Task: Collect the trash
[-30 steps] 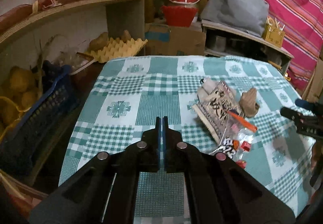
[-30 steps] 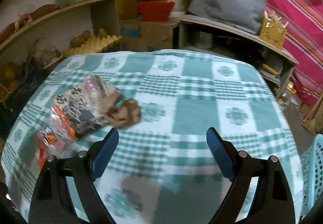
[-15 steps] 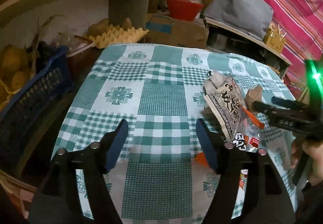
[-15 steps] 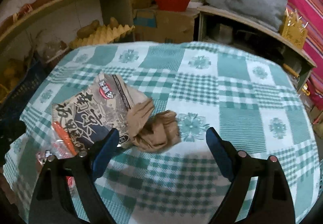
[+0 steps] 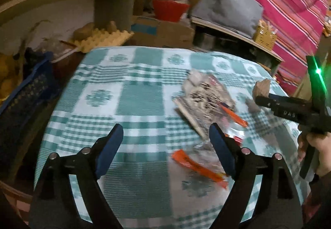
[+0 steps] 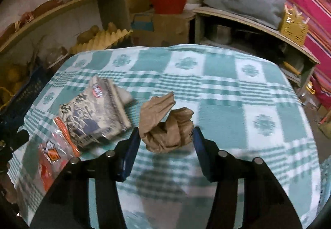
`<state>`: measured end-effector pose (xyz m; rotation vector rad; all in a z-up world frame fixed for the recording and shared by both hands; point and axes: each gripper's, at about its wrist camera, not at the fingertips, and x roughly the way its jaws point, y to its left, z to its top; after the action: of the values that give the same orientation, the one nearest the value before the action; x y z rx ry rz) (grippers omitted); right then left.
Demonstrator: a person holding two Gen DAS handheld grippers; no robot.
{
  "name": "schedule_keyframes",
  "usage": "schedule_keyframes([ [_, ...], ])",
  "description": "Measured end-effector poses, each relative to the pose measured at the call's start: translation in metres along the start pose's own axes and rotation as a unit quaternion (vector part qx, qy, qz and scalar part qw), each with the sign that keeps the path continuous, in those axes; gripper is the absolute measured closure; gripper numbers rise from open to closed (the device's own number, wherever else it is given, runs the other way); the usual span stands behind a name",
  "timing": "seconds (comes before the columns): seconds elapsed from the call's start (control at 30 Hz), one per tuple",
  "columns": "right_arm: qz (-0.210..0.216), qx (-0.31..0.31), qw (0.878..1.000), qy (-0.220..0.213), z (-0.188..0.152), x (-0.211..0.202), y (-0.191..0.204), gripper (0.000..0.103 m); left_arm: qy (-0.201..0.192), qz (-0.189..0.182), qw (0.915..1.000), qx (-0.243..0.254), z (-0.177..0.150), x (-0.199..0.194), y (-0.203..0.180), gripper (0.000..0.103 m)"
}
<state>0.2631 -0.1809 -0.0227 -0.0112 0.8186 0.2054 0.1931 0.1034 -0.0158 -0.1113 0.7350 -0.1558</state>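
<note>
The crumpled brown paper (image 6: 167,125), on the worktop (image 6: 238,88) beside the printed wrapper (image 6: 93,117), now sits between the right tool's (image 6: 165,138) pads, which have just been closing against it. The left tool (image 5: 165,142), shut a second ago, has just been opening and gapes wide, empty, beside the orange wrapper (image 5: 198,165).

Teal-and-white checks under mixed litter

Teal-and-white checked tablecloth (image 6: 223,88) with flower motifs; tan crumpled paper wad (image 6: 167,127); at its nine o'clock, grey packet with black lettering (image 6: 93,117); orange-and-clear plastic wrapper (image 6: 53,150); blue-padded black gripper fingers (image 6: 132,152).

Motion blur smears the printed wrapper (image 5: 206,100); its lettering is probably unreadable.
</note>
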Motion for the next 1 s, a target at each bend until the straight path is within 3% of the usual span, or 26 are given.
schedule_keyframes([
  [0.23, -0.024, 0.017, 0.999, -0.012, -0.011, -0.028, -0.04, 0.051, 0.045, -0.02, 0.9978, 0.045, -0.01, 0.027, -0.033, 0.018],
  [0.27, -0.027, 0.019, 0.999, -0.013, -0.012, -0.032, -0.045, 0.051, 0.056, -0.023, 0.997, 0.048, -0.013, 0.032, -0.036, 0.021],
  [0.33, -0.034, 0.023, 0.999, -0.014, -0.015, -0.037, -0.055, 0.051, 0.074, -0.035, 0.9953, 0.053, -0.017, 0.041, -0.041, 0.038],
  [0.43, -0.045, 0.027, 0.999, -0.013, -0.021, -0.044, -0.069, 0.051, 0.081, -0.041, 0.9934, 0.07, -0.022, 0.045, -0.052, 0.05],
  [0.53, -0.056, 0.027, 0.998, -0.016, -0.025, -0.052, -0.08, 0.051, 0.077, -0.063, 0.9924, 0.072, -0.023, 0.039, -0.061, 0.053],
  [0.83, -0.079, 0.037, 0.995, -0.042, -0.036, -0.087, -0.116, 0.051, 0.034, -0.078, 0.9911, 0.103, -0.015, 0.005, -0.113, 0.054],
  [1.0, -0.089, 0.051, 0.993, -0.052, -0.045, -0.105, -0.142, 0.051, 0.006, -0.074, 0.9933, 0.089, 0.002, 0.0, -0.14, 0.054],
])
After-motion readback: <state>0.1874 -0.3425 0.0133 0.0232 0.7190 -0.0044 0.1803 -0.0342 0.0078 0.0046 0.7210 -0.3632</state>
